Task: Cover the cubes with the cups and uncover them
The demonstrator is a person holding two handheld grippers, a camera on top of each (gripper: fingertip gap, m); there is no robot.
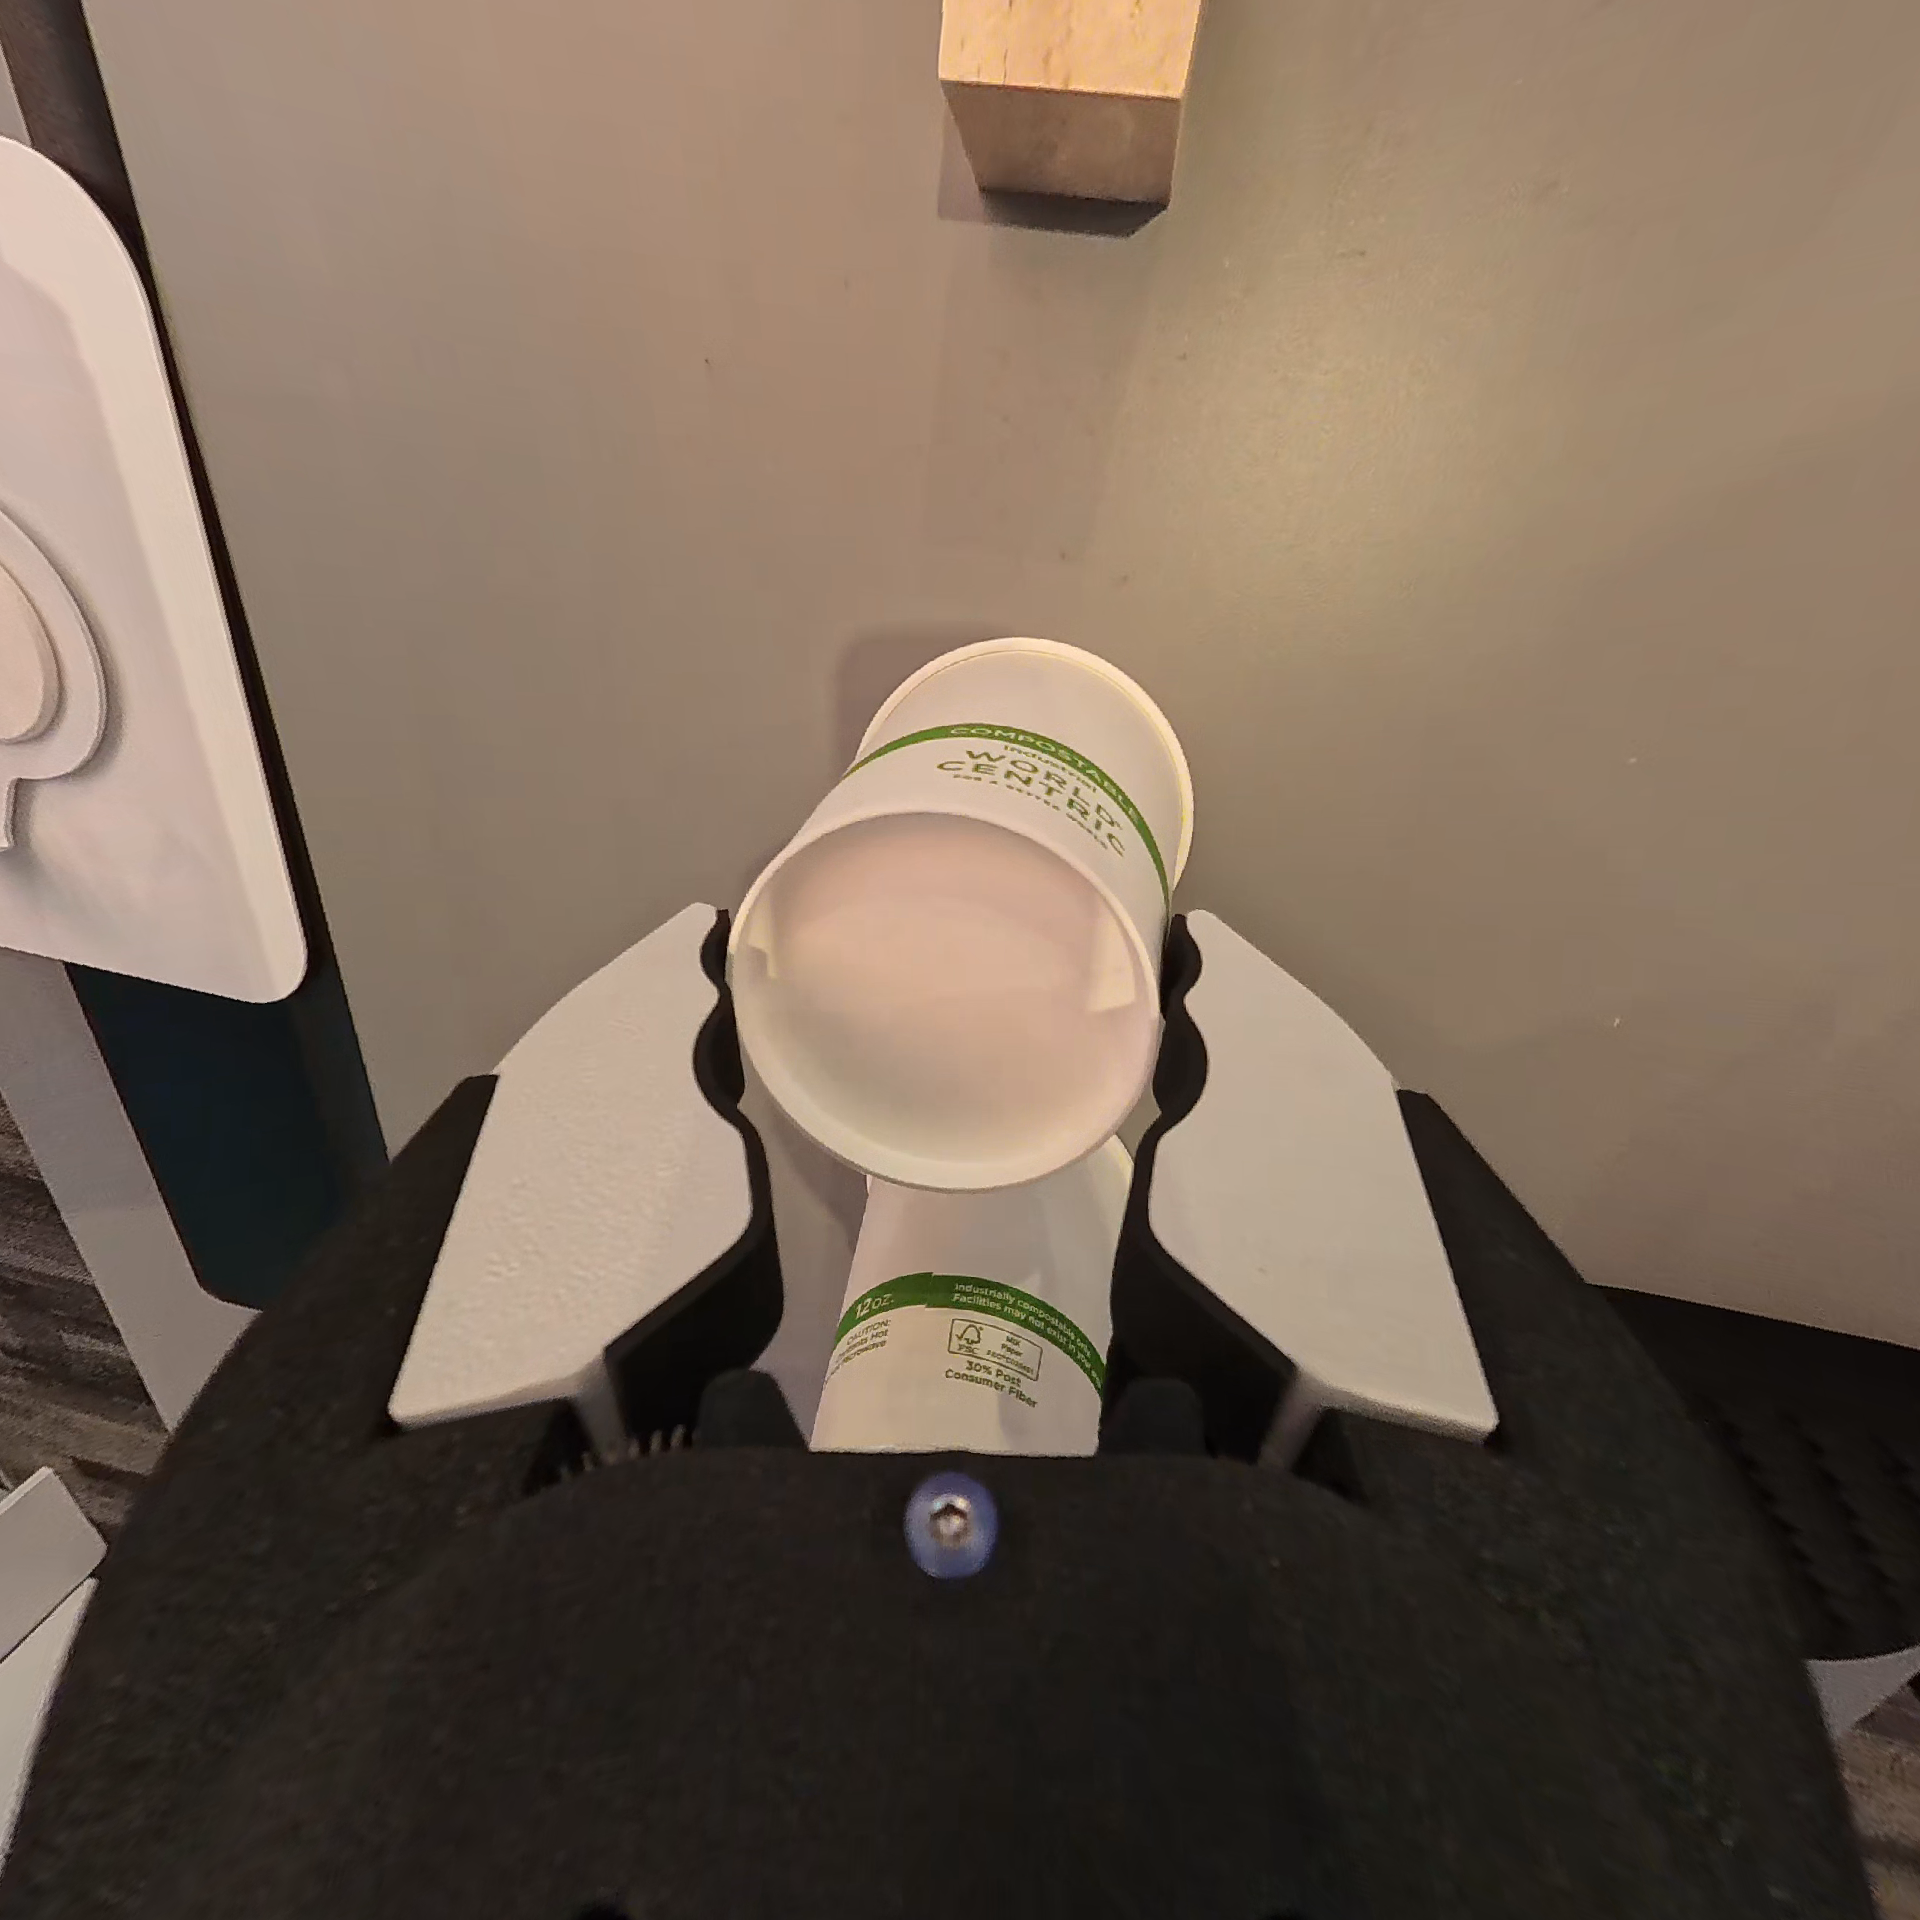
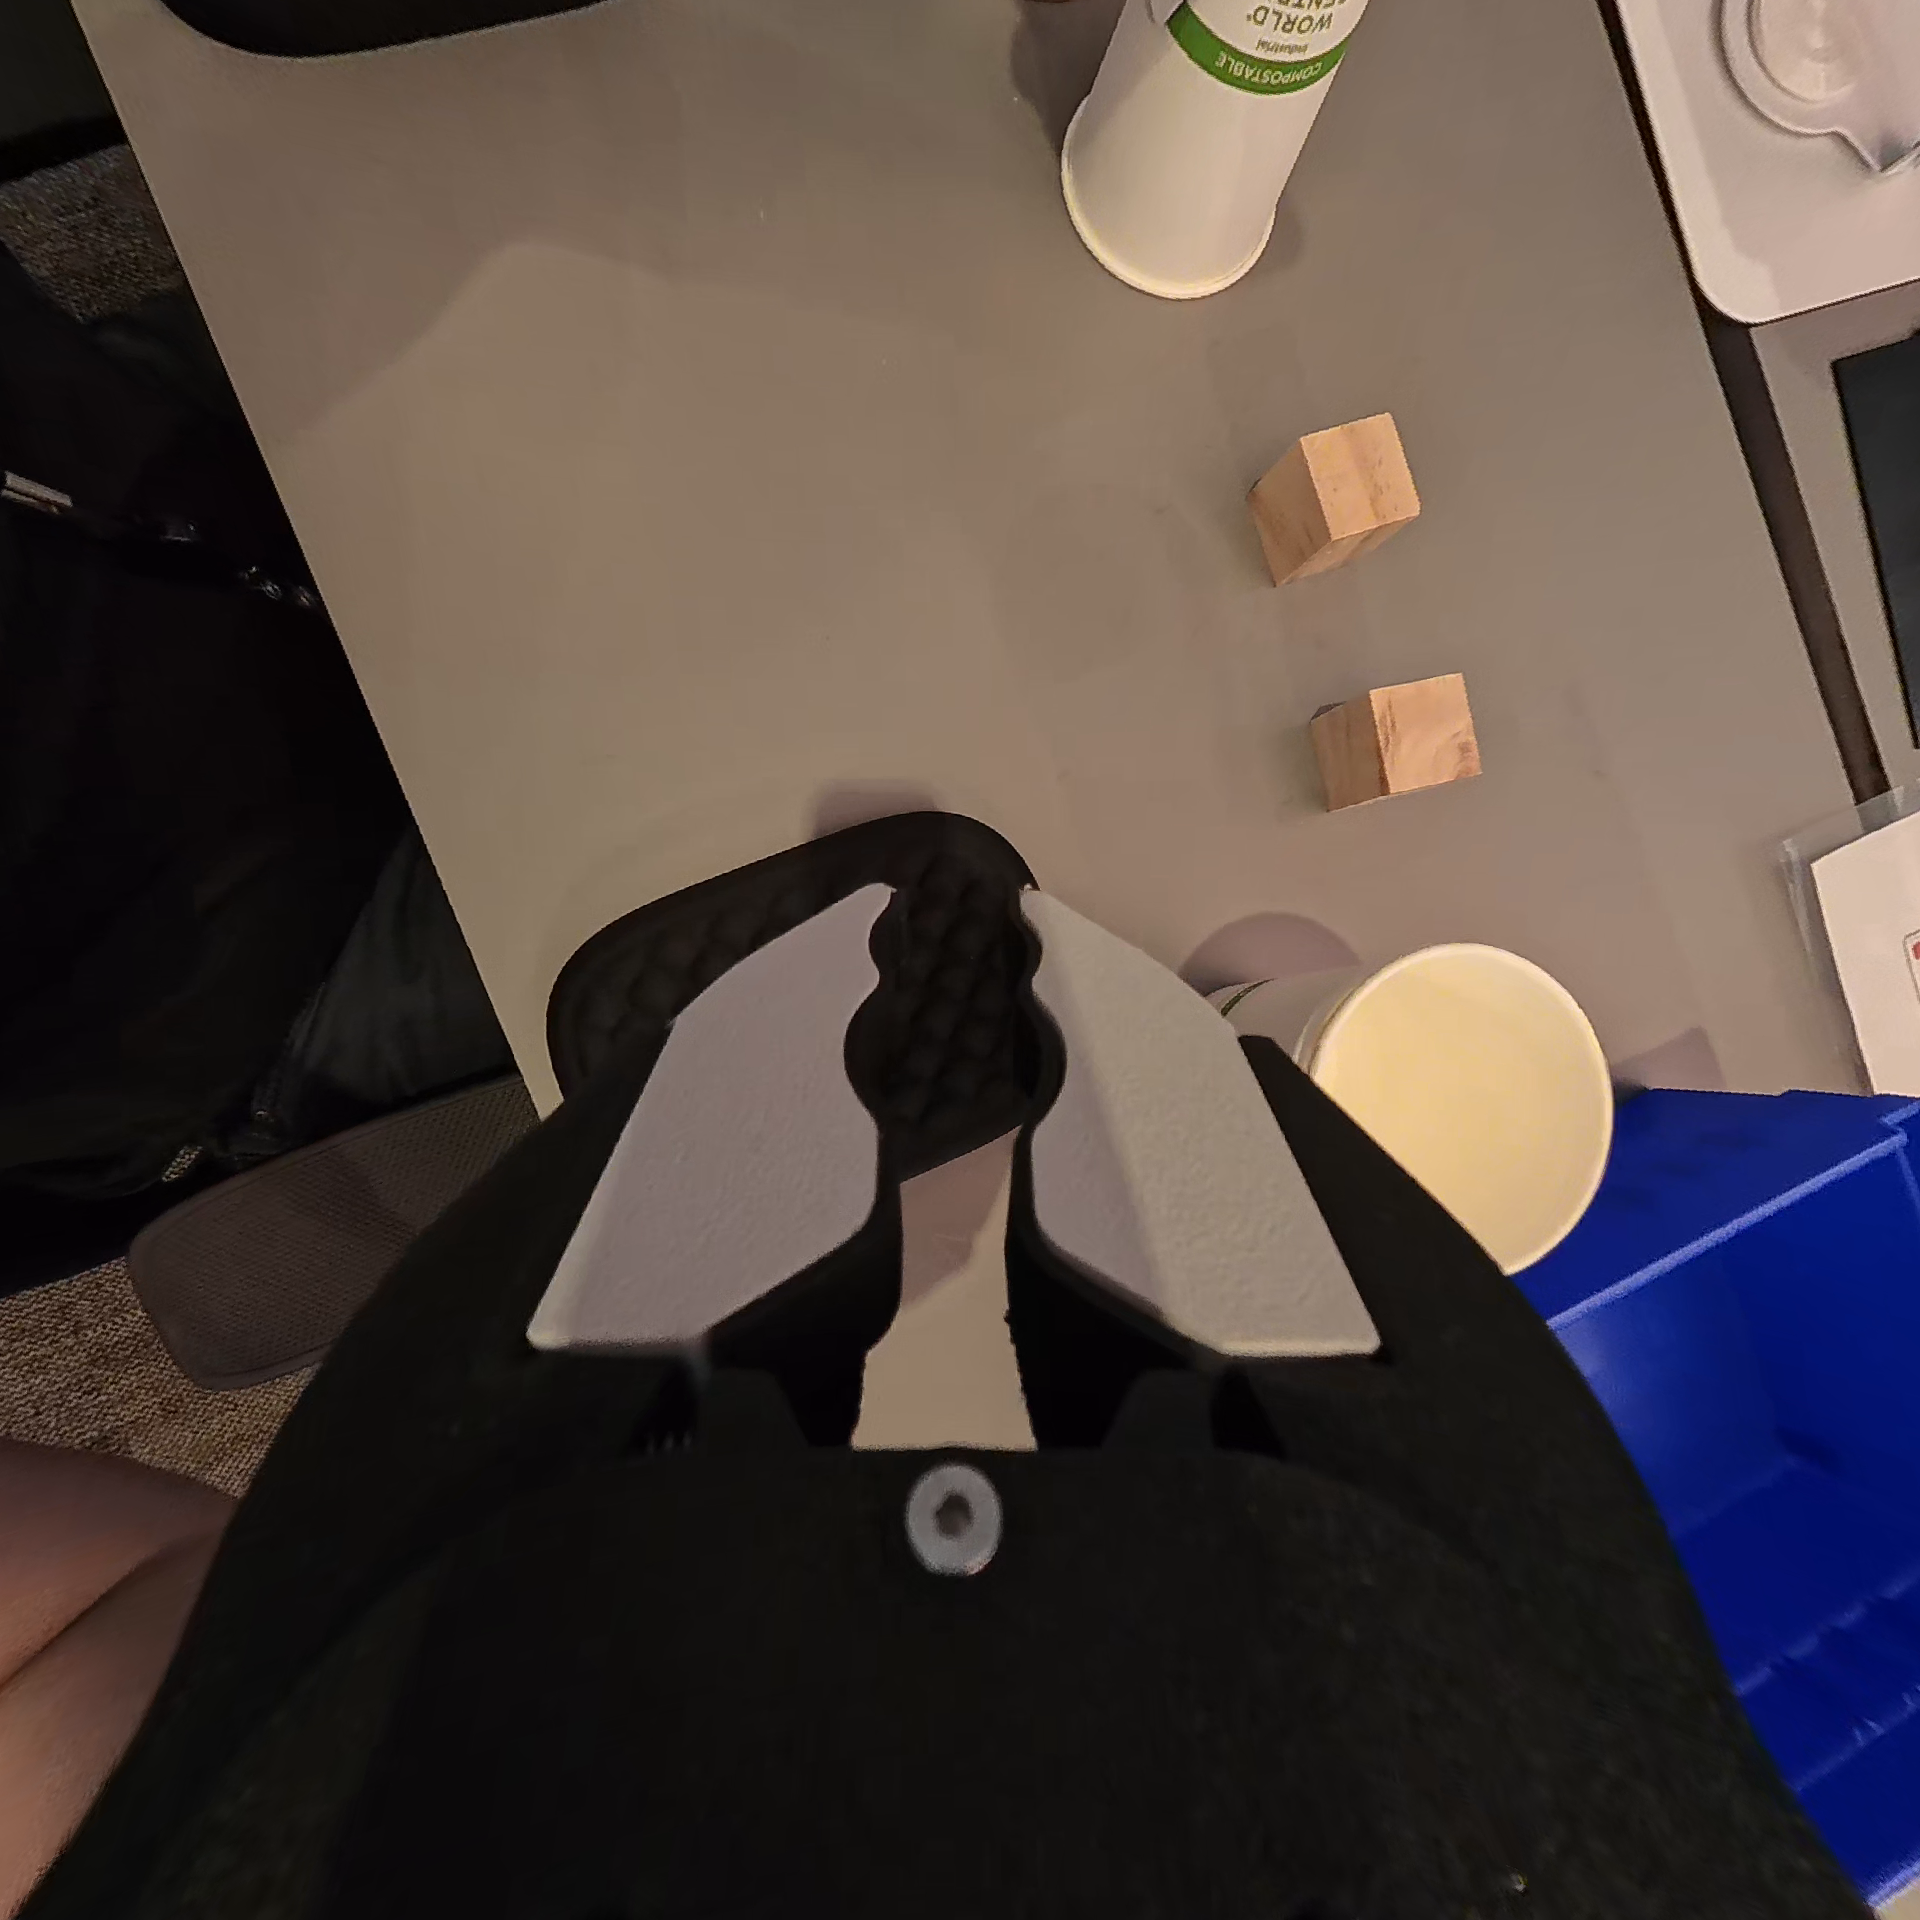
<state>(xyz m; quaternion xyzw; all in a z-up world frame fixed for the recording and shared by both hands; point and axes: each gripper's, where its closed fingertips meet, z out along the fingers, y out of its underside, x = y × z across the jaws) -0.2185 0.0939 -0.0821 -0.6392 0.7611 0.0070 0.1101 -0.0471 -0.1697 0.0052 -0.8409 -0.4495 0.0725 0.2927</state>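
In the left wrist view my left gripper (image 1: 951, 925) is shut on a white paper cup with a green band (image 1: 997, 790). The cup is tilted, base towards the camera, mouth towards the grey table (image 1: 520, 468). More white cup wall with a green band (image 1: 966, 1340) shows beneath it, between the finger bases. A wooden cube (image 1: 1065, 94) sits farther ahead. In the right wrist view my right gripper (image 2: 961, 888) is empty, its jaws slightly apart. Two wooden cubes (image 2: 1335, 499) (image 2: 1397, 738) sit uncovered to its right. The held cup (image 2: 1184, 156) shows at the top, and another cup (image 2: 1455, 1091) sits beside my right finger.
A white board (image 1: 104, 623) lies past the table's left edge. A blue bin (image 2: 1766, 1403) is at the right, next to the near cup. A white tray (image 2: 1818, 208) is at the far right. A black textured pad (image 2: 935, 987) sits under my right fingers at the table's edge.
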